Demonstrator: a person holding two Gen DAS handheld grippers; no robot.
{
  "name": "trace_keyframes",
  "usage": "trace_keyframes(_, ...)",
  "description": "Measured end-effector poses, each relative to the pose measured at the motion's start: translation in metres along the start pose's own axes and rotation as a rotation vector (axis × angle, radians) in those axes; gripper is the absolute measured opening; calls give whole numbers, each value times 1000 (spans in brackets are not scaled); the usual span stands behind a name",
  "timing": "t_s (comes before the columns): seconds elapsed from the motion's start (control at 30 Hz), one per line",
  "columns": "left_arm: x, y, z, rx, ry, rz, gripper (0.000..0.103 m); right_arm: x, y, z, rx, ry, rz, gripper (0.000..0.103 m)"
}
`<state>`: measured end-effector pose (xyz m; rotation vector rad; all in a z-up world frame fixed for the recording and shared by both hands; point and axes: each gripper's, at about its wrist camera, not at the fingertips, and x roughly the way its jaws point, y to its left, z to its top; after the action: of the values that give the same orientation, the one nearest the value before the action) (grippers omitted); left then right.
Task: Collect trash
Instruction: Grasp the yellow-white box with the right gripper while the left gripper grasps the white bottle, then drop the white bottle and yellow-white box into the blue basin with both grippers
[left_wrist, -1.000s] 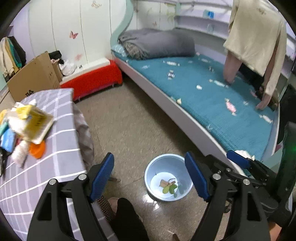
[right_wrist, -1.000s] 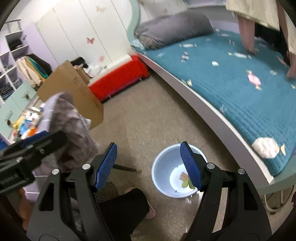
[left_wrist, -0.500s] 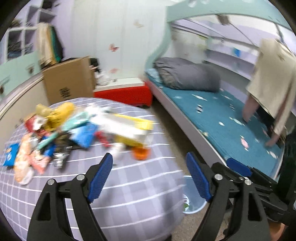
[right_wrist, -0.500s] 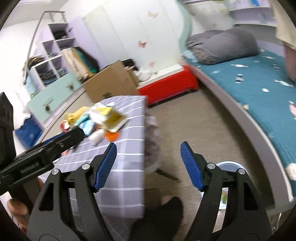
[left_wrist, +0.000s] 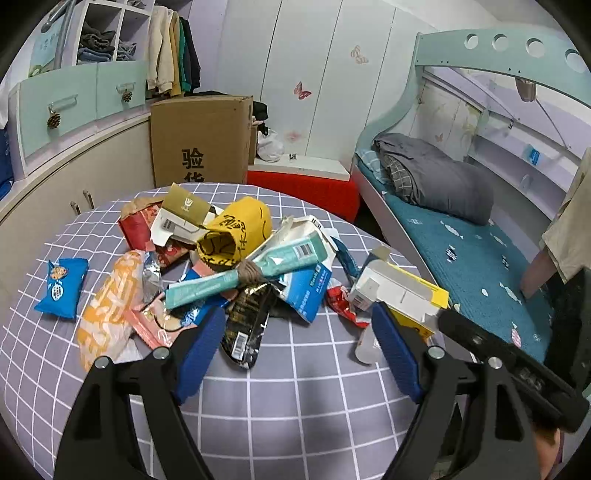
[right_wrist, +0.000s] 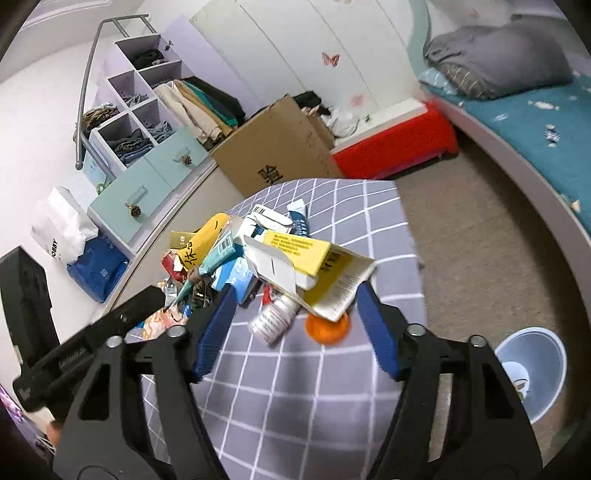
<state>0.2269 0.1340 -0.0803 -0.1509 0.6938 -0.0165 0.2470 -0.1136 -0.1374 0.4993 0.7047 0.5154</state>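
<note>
Our left gripper (left_wrist: 297, 349) has its blue-padded fingers (left_wrist: 199, 350) spread wide with nothing between them, poised over the near edge of the trash heap (left_wrist: 236, 266). Our right gripper (right_wrist: 295, 325) is also apart and empty; its jaws have just been closing a little, framing a small white bottle (right_wrist: 273, 317) and an orange cap (right_wrist: 327, 328) without touching either.

Taking the heap as our landmark: it sits untidily in the middle of a table under a grey checked cloth (left_wrist: 295, 413). In it we see a yellow crumpled bag (left_wrist: 236, 232), a teal tube-shaped box (left_wrist: 243, 271), a black wrapper (left_wrist: 247, 325) and a white-and-yellow carton (left_wrist: 399, 295). A blue snack packet (left_wrist: 61, 282) lies apart, to the heap's left.

We judge the job barely begun: a pale blue bin (right_wrist: 532, 369) on the floor, beyond the table's right edge, holds only a few scraps, and nearly all the trash waits on the table.

Behind the heap stands a cardboard box (left_wrist: 201, 142), then white wardrobe doors with butterfly stickers. To its right is a bed with a teal cover (left_wrist: 469, 254) and a grey quilt (left_wrist: 432, 177).
</note>
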Motion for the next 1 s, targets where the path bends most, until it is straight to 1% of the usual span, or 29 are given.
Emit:
trace_keyframes(0.1,9,-2,1,16,16,-10,80,17,-8,8,43,29,34,61)
trace_keyframes(0.13,12,-5,0,24,27,-11,80,22,-11,10,61,37,48,58)
trace_keyframes(0.2,17,-10,-1,35,41,-24,80,33,-16,13,94,58,85,39)
trace_keyframes(0.23,21,-13,-2,43,55,-31,80,36,-15,14,94,66,95,27)
trace_keyframes(0.27,23,-16,-3,50,63,-38,80,37,-17,14,98,57,125,21)
trace_keyframes(0.3,25,-19,-4,56,69,-46,80,36,-15,15,86,45,141,16)
trace_keyframes(0.33,29,-23,-6,66,79,-59,80,35,-14,15,73,38,147,9)
trace_keyframes(0.37,31,-26,-7,73,89,-69,80,30,-11,15,56,12,151,7)
trace_keyframes(0.47,41,-37,-11,96,118,-95,80,20,-9,15,34,-28,179,6)
trace_keyframes(0.53,49,-48,-16,114,139,-105,78,8,-9,14,17,-69,155,6)
trace_keyframes(0.57,53,-51,-17,120,147,-109,72,3,-10,14,10,-87,141,6)
trace_keyframes(0.6,58,-56,-19,133,164,-115,68,-4,-10,14,-3,-108,121,6)
trace_keyframes(0.63,63,-59,-20,139,178,-115,57,-10,-10,13,-18,-125,101,6)
trace_keyframes(0.67,68,-60,-21,139,191,-116,50,-19,-9,11,-37,-144,71,6)
trace_keyframes(0.7,72,-61,-21,134,205,-120,47,-25,-9,9,-51,-158,52,6)
trace_keyframes(0.73,76,-61,-22,124,217,-124,41,-29,-9,8,-62,-162,42,6)
trace_keyframes(0.77,78,-61,-22,119,220,-121,30,-32,-10,6,-70,-157,31,6)
trace_keyframes(0.83,79,-62,-23,118,219,-115,29,-36,-13,1,-85,-155,4,6)
trace_keyframes(0.87,77,-62,-24,116,211,-99,29,-35,-13,-1,-86,-150,-3,6)
trace_keyframes(0.93,71,-59,-25,104,202,-85,29,-37,-18,-4,-68,-142,8,6)
trace_keyframes(1.0,63,-56,-27,86,197,-93,28,-39,-20,-6,-60,-140,10,6)
